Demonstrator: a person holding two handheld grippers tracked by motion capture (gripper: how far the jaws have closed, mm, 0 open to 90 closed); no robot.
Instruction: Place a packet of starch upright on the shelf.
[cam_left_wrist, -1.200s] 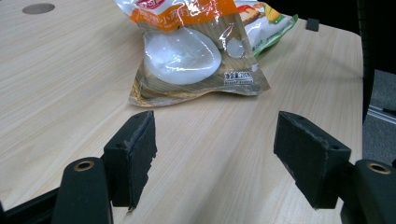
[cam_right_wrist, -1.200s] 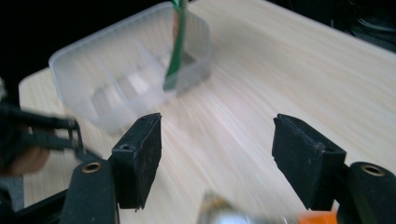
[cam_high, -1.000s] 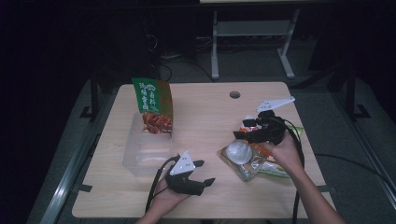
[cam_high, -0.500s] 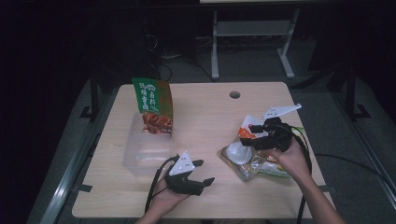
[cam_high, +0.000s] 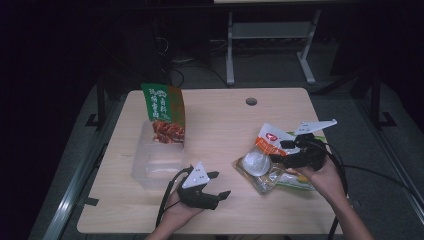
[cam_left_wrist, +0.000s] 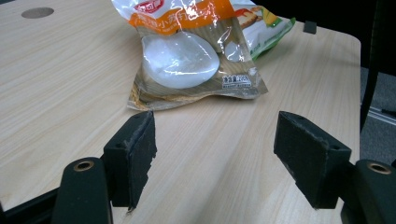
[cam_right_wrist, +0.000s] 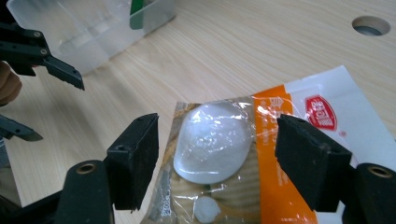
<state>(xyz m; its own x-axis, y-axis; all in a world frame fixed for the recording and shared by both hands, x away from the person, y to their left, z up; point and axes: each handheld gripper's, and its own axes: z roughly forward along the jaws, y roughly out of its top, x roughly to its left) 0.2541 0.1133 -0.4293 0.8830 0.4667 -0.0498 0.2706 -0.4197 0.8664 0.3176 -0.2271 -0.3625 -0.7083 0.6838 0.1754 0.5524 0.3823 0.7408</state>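
Table (cam_high: 220, 125) of pale wood, seen from above, with 2 hand-held grippers at work near its front edge. The right gripper (cam_high: 280, 152) is held over a clear snack packet (cam_high: 260, 167) with an orange and white top, which lies flat on the right half of the table, on top of a green-edged packet (cam_high: 300, 181). In the right gripper view the packet (cam_right_wrist: 224, 154) is seen between and beyond the 2 black jaws, which stand wide apart with neither pad pressed on it; nothing is gripped, and the jaws have just been opening a little further. The left gripper (cam_high: 220, 185) is rested low near the front edge, just left of the packet, its jaws likewise spread wide and empty. In the left gripper view the packet (cam_left_wrist: 187, 60) lies ahead of the jaws, apart from them. A clear plastic box (cam_high: 157, 162) stands on the left half of the table, and a green and red bag (cam_high: 164, 112) is propped upright in its far end.
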